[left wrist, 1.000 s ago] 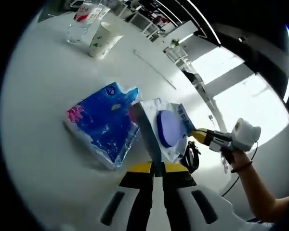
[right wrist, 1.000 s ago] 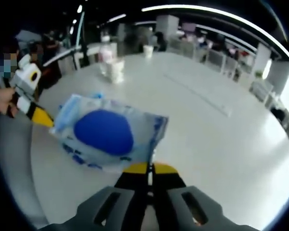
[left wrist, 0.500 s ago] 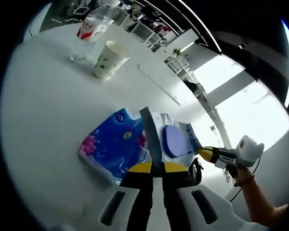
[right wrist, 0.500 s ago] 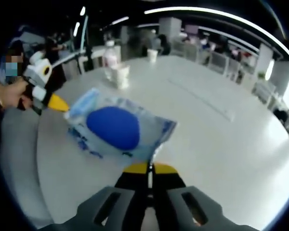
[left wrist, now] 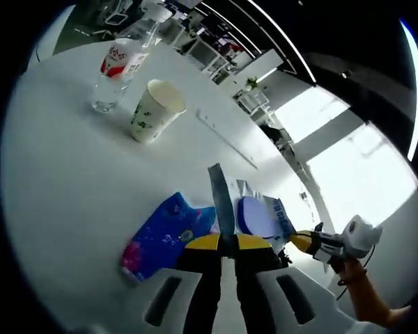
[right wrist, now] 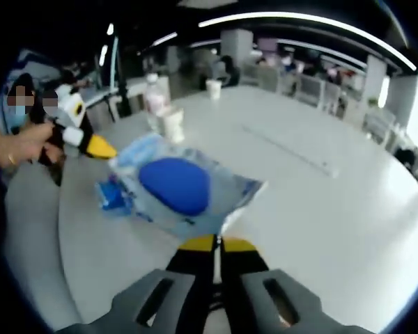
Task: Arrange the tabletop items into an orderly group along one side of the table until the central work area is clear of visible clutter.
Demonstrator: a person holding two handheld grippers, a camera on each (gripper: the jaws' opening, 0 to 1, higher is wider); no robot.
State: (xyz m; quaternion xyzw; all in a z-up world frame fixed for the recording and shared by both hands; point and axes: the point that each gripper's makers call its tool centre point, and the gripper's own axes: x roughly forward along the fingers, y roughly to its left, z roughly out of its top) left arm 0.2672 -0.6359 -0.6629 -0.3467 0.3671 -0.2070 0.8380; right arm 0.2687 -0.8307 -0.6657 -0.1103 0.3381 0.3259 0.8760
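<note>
- We hold the wipes pack (right wrist: 184, 191) between both tools: our right gripper (right wrist: 217, 245) is clenched on its near edge, and our left gripper (left wrist: 223, 241) is clenched on the opposite edge, which the left gripper view shows edge-on as a thin grey strip rising from the jaws.
- In the right gripper view the pack appears lifted off the table (right wrist: 320, 202), with the left gripper's yellow tips at its far corner. Both grips take only thin film at the rim, so we judge that a hard pull apart could tear the film or slip one jaw free and let the pack swing down.
- Just below lies the blue tissue pack (left wrist: 164, 236), near the table's near edge. If we lower the wipes without looking, they could land on it or push it off that edge.
- Farther across the table stand the paper cup (left wrist: 152, 110) and, just beside it, the water bottle (left wrist: 116, 73), both upright toward the far side.
- The cup looks light and open. Should we carry the wipes that way to form the group, a low sweep could tip it or knock the bottle.
</note>
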